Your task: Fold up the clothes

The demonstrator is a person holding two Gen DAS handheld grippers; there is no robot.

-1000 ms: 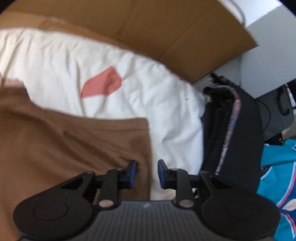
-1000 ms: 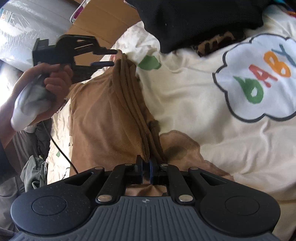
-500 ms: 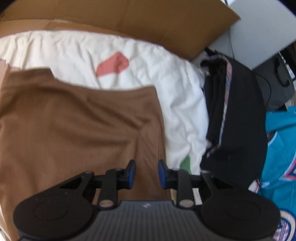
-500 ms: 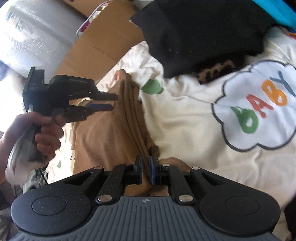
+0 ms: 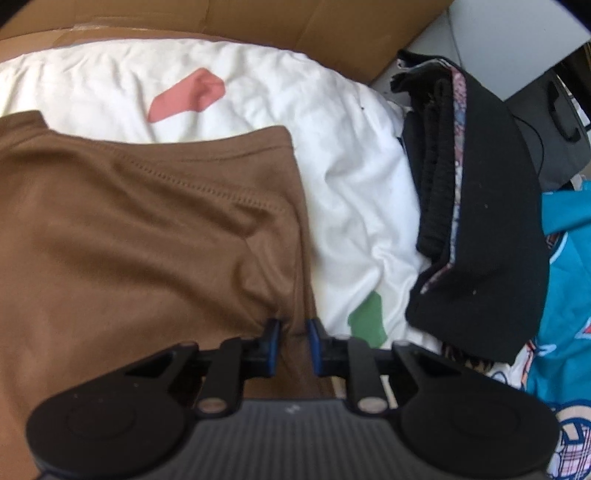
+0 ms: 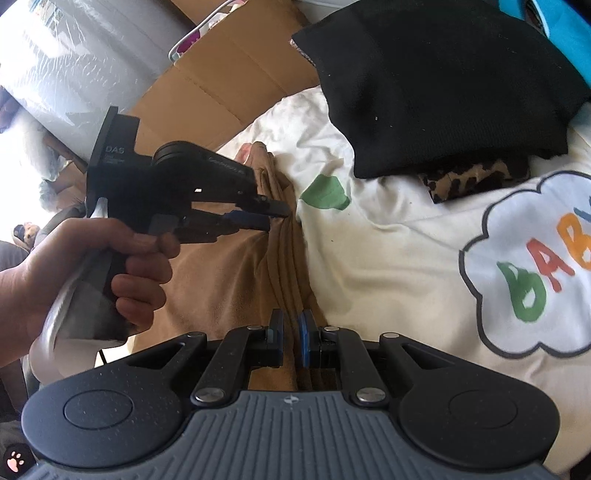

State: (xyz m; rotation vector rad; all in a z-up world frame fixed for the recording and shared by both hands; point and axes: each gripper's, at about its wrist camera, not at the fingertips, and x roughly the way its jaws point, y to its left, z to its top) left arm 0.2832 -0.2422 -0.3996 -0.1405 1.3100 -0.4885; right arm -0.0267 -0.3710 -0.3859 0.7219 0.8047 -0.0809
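Note:
A brown garment (image 5: 129,240) lies on the white printed sheet (image 5: 351,166), its right side gathered into a long stack of folds (image 6: 284,258). My left gripper (image 5: 293,332) stands over that folded edge near the hem. Its jaws are closing, with brown cloth in the gap between them and a little room still showing at the pads. In the right wrist view a hand (image 6: 110,266) holds the left gripper (image 6: 271,216), fingertips at the far end of the folds. My right gripper (image 6: 291,332) is shut on the near end of the same folds.
Flattened cardboard (image 5: 258,18) borders the sheet at the back. A pile of black folded clothes (image 5: 480,221) and a teal garment (image 5: 565,295) lie to the right. The right wrist view shows a black garment (image 6: 443,92) over leopard-print cloth (image 6: 472,181), beside a "BABY" cloud print (image 6: 535,266).
The left gripper has sunk toward the brown garment's folded edge and its jaws have narrowed. The right gripper has kept its hold and shifted slightly.

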